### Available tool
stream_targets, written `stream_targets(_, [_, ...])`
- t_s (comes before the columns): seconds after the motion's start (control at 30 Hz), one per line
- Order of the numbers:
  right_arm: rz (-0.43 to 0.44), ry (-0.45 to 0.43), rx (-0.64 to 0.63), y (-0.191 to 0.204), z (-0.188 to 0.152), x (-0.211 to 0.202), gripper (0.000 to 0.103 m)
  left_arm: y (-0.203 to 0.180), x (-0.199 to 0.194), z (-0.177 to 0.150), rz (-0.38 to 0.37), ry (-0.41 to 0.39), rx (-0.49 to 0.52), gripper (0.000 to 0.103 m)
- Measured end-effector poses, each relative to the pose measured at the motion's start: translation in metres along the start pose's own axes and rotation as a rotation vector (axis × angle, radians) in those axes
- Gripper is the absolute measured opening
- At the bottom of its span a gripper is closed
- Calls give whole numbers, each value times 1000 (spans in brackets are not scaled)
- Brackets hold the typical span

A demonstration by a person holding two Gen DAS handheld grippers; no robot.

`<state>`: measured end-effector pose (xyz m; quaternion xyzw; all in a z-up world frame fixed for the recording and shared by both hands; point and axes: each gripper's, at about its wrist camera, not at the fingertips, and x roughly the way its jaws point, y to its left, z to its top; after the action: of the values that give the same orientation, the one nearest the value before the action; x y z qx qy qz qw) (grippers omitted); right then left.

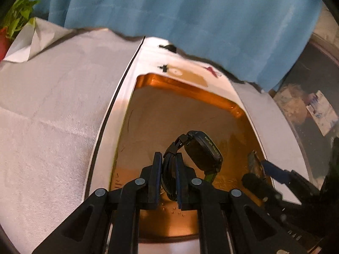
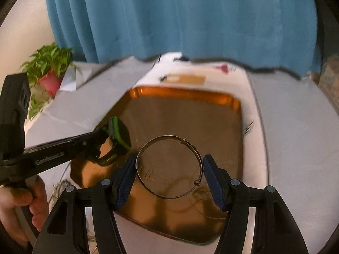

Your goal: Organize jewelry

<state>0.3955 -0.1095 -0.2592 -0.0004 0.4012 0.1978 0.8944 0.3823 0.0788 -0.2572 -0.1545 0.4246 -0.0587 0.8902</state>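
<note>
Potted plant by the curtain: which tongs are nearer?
Left. The potted plant sits at the table's far left; the left tongs, gripping the watch, are on that side, and the right tongs, holding the bangle, are further right.

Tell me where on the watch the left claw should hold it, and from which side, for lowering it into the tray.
Keep to the strap. The left claw is shut on the watch by its folded black band, coming from the near side, so the bulky square case hangs free ahead of the pads over the orange tray. The band is thin and flat enough to pinch; the case looks too wide and smooth.
</note>
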Motion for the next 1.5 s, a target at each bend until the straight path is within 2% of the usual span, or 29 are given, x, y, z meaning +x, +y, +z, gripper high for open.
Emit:
stream_targets(0.17, [-24,64,-21,4,-5,26,63,-1,7,-5,33,14,29,9])
stream_targets(0.27, [-31,54,-20,7,-3,24,65,-6,2,-5,52,7,54,14])
stream_targets(0.3, [-46,59,-18,8,-3,22,69,-7,-2,-4,74,-8,54,20])
stream_targets(0.33, [-55,65,-16,9,-2,20,75,-9,-6,-2,94,-25,53,43])
stream_targets(0.37, [-53,64,-17,9,-2,18,77,-11,-15,-1,97,-50,60,56])
stream_targets(0.4, [-46,55,-20,10,-1,12,79,-14,-21,0,96,-70,68,74])
stream_targets(0.47, [-56,35,-24,11,2,-1,80,-18,-39,1,91,-103,86,75])
stream_targets(0.6, [-39,19,-13,15,-4,-41,85,-26,-84,-5,81,-119,102,76])
stream_targets(0.67, [-60,5,-28,22,-12,-68,87,-29,-106,-10,68,-130,102,76])
stream_targets(0.73, [-92,-13,-39,30,-21,-97,94,-35,-136,-21,60,-142,121,77])
stream_targets(0.83, [-95,-38,-45,48,-39,-143,101,-41,-180,-42,64,-179,151,80])
stream_targets(0.97, [-69,-87,-29,74,-65,-203,103,-47,-233,-71,31,-205,155,81])
stream_targets(1.1, [-44,-132,1,98,-95,-252,103,-58,-283,-104,36,-240,203,84])
stream_targets(1.2, [-2,-150,63,104,-116,-279,103,-64,-309,-127,38,-266,224,93])
stream_targets(1.3, [13,-201,110,105,-137,-300,103,-67,-324,-145,44,-276,249,94])
stream_targets(1.37, [-35,-269,99,104,-151,-314,103,-67,-329,-157,53,-277,259,94])
stream_targets(1.43, [-96,-299,72,103,-157,-318,103,-63,-329,-166,55,-274,252,94])
stream_targets(1.5, [-103,-305,61,97,-161,-319,103,-58,-323,-169,42,-272,234,94])
